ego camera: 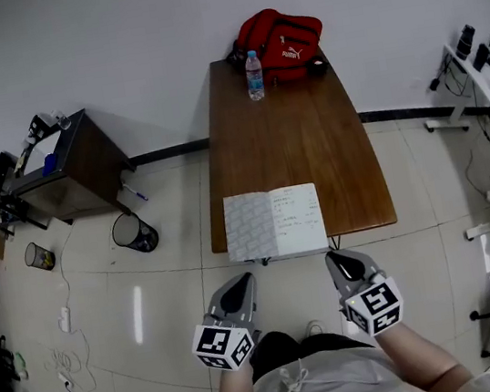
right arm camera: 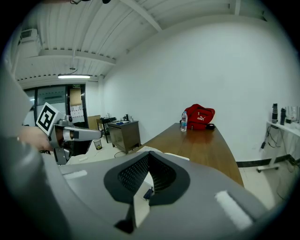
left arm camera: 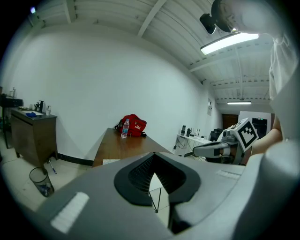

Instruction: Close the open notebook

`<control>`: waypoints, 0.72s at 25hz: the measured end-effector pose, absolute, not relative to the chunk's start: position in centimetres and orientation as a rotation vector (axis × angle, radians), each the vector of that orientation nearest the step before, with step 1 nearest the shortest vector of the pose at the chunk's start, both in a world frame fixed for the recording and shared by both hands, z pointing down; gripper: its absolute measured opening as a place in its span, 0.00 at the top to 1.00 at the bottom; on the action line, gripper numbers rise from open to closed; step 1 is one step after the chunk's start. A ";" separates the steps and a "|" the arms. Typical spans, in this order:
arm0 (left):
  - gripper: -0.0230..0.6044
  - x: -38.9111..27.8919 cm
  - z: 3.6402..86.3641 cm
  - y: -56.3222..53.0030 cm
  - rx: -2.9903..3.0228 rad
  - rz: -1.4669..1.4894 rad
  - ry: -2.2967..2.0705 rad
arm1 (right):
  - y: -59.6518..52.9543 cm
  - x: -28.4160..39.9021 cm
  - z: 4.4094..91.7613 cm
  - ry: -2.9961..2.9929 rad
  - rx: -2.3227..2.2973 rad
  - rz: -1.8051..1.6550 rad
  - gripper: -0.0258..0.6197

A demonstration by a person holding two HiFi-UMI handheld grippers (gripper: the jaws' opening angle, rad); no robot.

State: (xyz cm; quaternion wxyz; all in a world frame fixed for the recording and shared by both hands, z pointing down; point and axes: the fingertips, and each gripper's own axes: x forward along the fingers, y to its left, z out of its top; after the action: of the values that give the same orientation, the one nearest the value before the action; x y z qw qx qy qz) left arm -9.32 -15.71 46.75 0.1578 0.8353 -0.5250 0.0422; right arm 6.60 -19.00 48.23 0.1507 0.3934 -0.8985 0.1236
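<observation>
Notebook (ego camera: pixel 274 224) lies open, pages up, on table (ego camera: pixel 291 137).

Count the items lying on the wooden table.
4: the open notebook at the near edge; the water bottle, red bag and a small dark object at the far end. Something may be hidden behind the bag.

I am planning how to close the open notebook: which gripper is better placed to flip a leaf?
Left, narrowly. The left gripper lines up with the patterned left leaf of the notebook; the right gripper points just past its right edge.
</observation>
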 end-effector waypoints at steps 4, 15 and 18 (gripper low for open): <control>0.95 -10.1 48.1 -17.2 2.358 0.139 -1.485 | -20.3 5.4 49.5 -2.570 1.098 0.380 0.95; 0.95 -15.3 53.7 -21.0 2.233 0.247 -1.470 | -23.1 0.5 53.0 -2.533 1.027 0.471 0.95; 0.74 -16.9 57.2 -20.9 2.146 0.317 -1.442 | -23.4 -1.1 54.8 -2.512 0.989 0.507 0.95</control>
State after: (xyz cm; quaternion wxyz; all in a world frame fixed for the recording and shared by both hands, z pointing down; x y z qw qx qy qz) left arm -16.88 -20.93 57.22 0.2652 0.7943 -0.5338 0.1174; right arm -1.08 -23.38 54.83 0.1963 0.3530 -0.8967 0.1811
